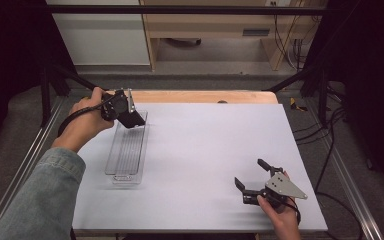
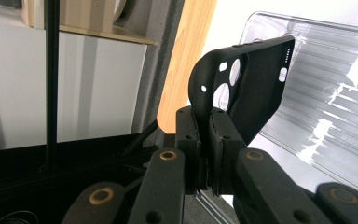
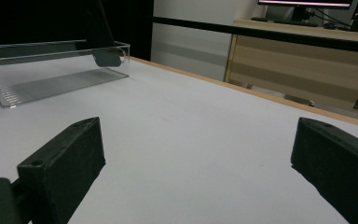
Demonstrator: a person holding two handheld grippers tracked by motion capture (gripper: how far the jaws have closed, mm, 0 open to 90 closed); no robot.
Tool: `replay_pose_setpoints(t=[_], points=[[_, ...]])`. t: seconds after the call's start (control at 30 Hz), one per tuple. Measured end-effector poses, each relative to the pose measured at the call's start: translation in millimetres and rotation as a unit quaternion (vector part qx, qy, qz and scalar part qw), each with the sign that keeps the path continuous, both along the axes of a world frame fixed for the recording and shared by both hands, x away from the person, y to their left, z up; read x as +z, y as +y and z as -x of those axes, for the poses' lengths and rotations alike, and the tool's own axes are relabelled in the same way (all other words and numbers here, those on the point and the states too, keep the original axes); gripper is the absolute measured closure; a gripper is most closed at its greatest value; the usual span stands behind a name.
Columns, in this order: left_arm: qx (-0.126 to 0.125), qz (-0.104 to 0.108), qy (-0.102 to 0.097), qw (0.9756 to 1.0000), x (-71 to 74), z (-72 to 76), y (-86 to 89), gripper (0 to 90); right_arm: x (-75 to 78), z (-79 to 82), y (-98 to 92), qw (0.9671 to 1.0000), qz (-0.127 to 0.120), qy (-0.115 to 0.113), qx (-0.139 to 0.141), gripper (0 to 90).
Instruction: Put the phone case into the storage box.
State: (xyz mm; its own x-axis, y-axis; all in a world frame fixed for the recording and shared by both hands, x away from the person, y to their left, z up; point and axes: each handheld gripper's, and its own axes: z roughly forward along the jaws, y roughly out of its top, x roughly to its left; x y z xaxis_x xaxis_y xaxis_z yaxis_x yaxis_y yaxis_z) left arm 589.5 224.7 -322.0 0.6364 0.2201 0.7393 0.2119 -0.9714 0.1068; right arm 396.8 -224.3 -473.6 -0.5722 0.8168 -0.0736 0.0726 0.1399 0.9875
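At the bottom right of the high view I have my right gripper, held low over the pale grey table top with its jaws standing wide apart and nothing between them. The right gripper view agrees: the two black jaws rise from the lower left and lower right corners, and bare table lies between them. The right hand comes in from the bottom edge.

Farther up, left of centre in the high view, lies the long clear plastic tray with a ribbed floor, its near end towards me and its far end under my left gripper. The left hand, in a denim sleeve, holds that gripper at the upper left of the table, just over the tray's far end.

In the left gripper view the jaws are clamped together on the soft black phone case with round camera cut-outs. The pads pinch the case by its lower edge (the wall nearest the camera holes), so nearly all of it sticks out beyond the jaw tips, rising towards the upper middle of the frame and leaning right. Behind it, in the upper right, is the tray. Whether the case touches the tray I cannot tell.
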Motion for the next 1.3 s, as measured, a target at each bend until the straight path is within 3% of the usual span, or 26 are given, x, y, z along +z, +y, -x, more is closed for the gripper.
replay_pose_setpoints(t=[0.57, 0.77, 1.3], points=[[-0.007, -0.012, 0.003, 0.9999, -3.5, -0.6, -3.4, 83.8, 0.0, -0.1, -0.2, 1.0000, -0.003, 0.001, 0.000, 3.1], [-0.008, -0.001, 0.002, 1.0000, -3.0, -1.4, -3.9, 83.8, 0.0, -0.2, -0.4, 1.0000, -0.003, 0.001, 0.000, 3.1], [-0.017, -0.002, 0.007, 0.9998, -7.8, -6.2, -7.8, 83.7, -0.6, -0.4, 0.4, 1.0000, -0.002, 0.003, 0.002, 3.1]])
